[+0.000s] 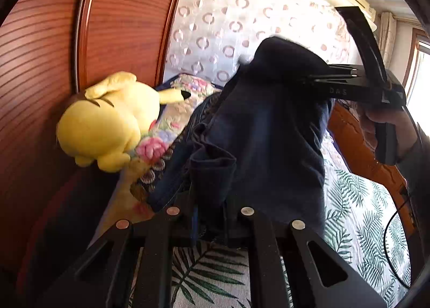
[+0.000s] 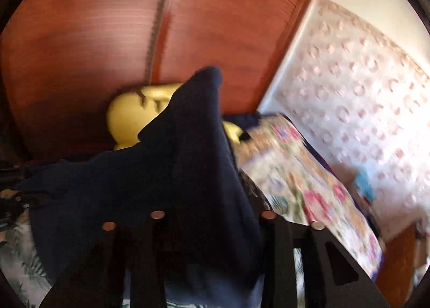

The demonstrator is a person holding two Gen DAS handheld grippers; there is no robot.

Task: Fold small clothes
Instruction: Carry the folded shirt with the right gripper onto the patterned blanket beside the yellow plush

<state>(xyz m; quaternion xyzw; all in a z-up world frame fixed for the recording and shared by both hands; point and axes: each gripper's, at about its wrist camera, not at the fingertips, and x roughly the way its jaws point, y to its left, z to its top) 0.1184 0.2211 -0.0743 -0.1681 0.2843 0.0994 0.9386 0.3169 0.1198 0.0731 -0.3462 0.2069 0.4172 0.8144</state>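
Observation:
A dark navy garment [image 1: 268, 130] hangs in the air between my two grippers, above a leaf-print bed sheet [image 1: 357, 214]. My left gripper [image 1: 209, 214] is shut on its lower edge, cloth bunched between the fingers. My right gripper [image 1: 319, 79] shows in the left wrist view at upper right, shut on the garment's other edge. In the right wrist view the garment [image 2: 188, 168] drapes over my right gripper [image 2: 212, 216] and hides the fingertips.
A yellow plush toy [image 1: 107, 125] lies against the red-brown wooden headboard [image 1: 40, 66]. A floral pillow [image 2: 303, 181] lies beside it. A patterned sheer curtain [image 1: 228, 25] hangs behind. A wooden bed rail [image 1: 362, 152] runs at right.

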